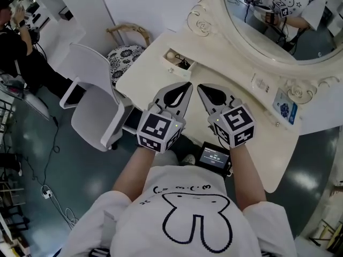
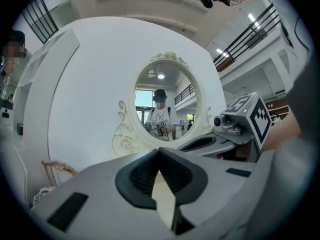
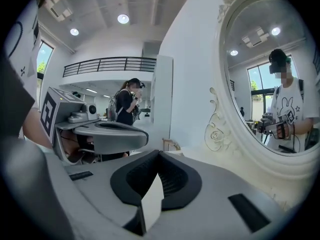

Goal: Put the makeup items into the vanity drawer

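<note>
**Gripper state.** The left gripper (image 1: 188, 84) and right gripper (image 1: 200, 87) hang side by side over the vanity top (image 1: 225, 63), tips nearly touching each other. In each gripper view the jaws are closed tip to tip with nothing between the pads. We hold no item.

**Task items.** The vanity drawer (image 1: 167, 63) stands pulled out, just beyond the left gripper. It already contains a pale round item (image 1: 170, 55) and a dark item (image 1: 183, 64). Well apart from the drawer, across the top and near the mirror (image 1: 225, 31), lie a blue-patterned packet (image 1: 284, 107) and a small pale item (image 1: 261, 83). We judge these to be what remains, though we cannot identify them.

**Hazards.**
- Reaching with closed jaws would push an item instead of gripping it. Open them first.
- The packet lies flat, so the pads may slide over it or scrape the top.
- The grippers sit close together, so moving one sideways may strike the other.
- The drawer is small and partly filled. A careless release may land an item on its rim and tip it to the floor.

**Surroundings.** A white chair (image 1: 94, 103) and a cushioned stool (image 1: 126, 53) stand beside the drawer, off the top. Neither blocks the path between drawer and packet, which crosses bare tabletop.
</note>
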Tool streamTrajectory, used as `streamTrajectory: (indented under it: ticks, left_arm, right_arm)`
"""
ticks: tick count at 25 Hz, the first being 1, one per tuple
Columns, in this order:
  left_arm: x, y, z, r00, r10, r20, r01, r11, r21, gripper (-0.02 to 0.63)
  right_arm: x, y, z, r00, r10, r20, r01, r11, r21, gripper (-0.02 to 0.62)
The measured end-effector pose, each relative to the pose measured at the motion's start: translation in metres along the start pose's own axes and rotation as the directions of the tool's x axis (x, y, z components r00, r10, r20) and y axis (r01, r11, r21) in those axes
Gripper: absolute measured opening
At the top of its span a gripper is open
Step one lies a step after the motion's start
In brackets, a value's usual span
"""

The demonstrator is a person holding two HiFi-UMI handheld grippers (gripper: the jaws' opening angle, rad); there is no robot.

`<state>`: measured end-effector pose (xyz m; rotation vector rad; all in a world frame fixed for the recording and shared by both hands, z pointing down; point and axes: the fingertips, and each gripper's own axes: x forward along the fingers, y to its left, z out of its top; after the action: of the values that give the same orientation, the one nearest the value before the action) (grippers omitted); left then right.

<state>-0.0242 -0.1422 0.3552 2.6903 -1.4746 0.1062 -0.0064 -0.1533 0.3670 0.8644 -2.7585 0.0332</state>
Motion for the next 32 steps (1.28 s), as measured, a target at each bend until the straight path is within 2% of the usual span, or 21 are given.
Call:
streamTrajectory:
  ticks: [8, 13, 19, 28, 32]
  left_arm:
    - [-0.012, -0.015, 0.011, 0.999, -0.02, 0.027, 0.019, 0.999, 0.039, 0.003]
    - [-0.031, -0.024, 0.024, 0.997, -0.048, 0.055, 0.045, 0.997, 0.06, 0.003]
    - [-0.064, -0.035, 0.028, 0.994, -0.083, 0.073, 0.079, 0.996, 0.047, 0.003]
    - [-0.1, -0.041, 0.036, 0.989, -0.094, 0.116, 0.09, 0.995, 0.039, 0.003]
    - [-0.11, -0.042, 0.038, 0.987, -0.102, 0.122, 0.098, 0.994, 0.041, 0.003]
  right_arm:
    - [-0.033, 0.014, 0.018, 0.994, -0.059, 0.096, 0.063, 0.998, -0.032, -0.005]
    - [-0.051, 0.029, 0.026, 0.988, -0.117, 0.104, 0.12, 0.993, -0.022, -0.005]
    - [-0.07, 0.06, 0.033, 0.977, -0.179, 0.114, 0.182, 0.983, -0.014, -0.006]
    - [-0.081, 0.096, 0.035, 0.949, -0.299, 0.097, 0.303, 0.953, -0.024, -0.007]
    - [-0.082, 0.103, 0.04, 0.943, -0.315, 0.102, 0.319, 0.948, -0.021, -0.008]
